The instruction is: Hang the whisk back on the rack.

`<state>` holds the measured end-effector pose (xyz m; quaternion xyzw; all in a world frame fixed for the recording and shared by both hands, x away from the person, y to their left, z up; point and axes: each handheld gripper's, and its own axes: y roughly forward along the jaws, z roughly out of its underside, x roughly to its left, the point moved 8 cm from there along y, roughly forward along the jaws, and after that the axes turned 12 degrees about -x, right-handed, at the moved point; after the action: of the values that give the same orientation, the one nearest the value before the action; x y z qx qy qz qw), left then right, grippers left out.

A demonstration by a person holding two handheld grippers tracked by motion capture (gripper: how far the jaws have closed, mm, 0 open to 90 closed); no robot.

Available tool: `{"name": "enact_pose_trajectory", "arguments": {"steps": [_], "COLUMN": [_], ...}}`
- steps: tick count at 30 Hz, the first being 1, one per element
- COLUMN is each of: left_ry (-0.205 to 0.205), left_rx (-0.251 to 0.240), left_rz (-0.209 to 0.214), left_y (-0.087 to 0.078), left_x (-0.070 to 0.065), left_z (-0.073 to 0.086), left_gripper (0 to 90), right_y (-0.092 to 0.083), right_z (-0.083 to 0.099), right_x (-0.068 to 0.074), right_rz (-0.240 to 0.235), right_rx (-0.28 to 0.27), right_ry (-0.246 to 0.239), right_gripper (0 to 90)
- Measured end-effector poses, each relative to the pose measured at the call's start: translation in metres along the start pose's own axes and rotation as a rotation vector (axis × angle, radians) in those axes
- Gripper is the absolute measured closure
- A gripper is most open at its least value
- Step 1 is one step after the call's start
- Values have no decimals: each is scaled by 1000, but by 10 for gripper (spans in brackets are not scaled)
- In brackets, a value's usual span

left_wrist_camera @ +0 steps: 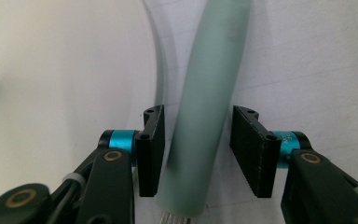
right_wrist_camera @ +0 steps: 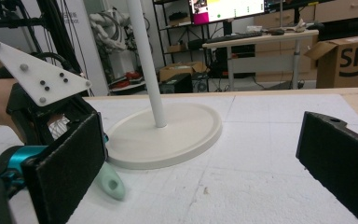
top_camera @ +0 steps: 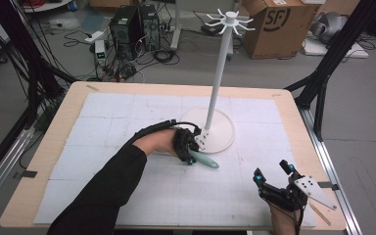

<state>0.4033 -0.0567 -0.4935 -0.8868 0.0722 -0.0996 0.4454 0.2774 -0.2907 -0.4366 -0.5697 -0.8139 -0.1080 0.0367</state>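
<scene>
White gridded mat (top_camera: 127, 186) on wooden table (top_camera: 44, 147), cluttered lab floor; green brush handle (top_camera: 205, 160) points right-near between spread left gripper (top_camera: 190, 155); right gripper (top_camera: 272, 175) spread, empty.

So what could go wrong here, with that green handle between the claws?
The left gripper straddles the green handle with gaps on both sides; closing off-centre could roll or skid it. The stand base lies right alongside, so a jaw might bump its rim. The right gripper waits open, apart.
</scene>
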Motion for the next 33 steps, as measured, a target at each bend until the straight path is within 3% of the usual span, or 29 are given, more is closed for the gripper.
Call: {"name": "enact_pose_trajectory", "arguments": {"steps": [11, 18, 22, 27, 33], "left_ry": [1, -35, -77, -83, -111], "left_rx": [19, 21, -9, -75, -170], "left_rz": [13, 22, 45, 23, -10], "left_y": [0, -1, -3, -14, -41], "left_x": [-4, -5, -7, -8, -4], "left_z": [-1, -1, -5, -14, -23], "left_gripper": [645, 691, 692, 693, 693], "right_y": [-1, -2, -2, -3, -2], "right_z": [-2, -2, -2, -2, -1], "right_x": [-2, -4, -4, -4, -2], "right_rz": [5, 8, 10, 11, 8], "right_rx": [-7, -10, -8, -7, -4], "right_ry": [2, -1, -2, -5, -9], "right_gripper": [4, 4, 4, 4, 4]}}
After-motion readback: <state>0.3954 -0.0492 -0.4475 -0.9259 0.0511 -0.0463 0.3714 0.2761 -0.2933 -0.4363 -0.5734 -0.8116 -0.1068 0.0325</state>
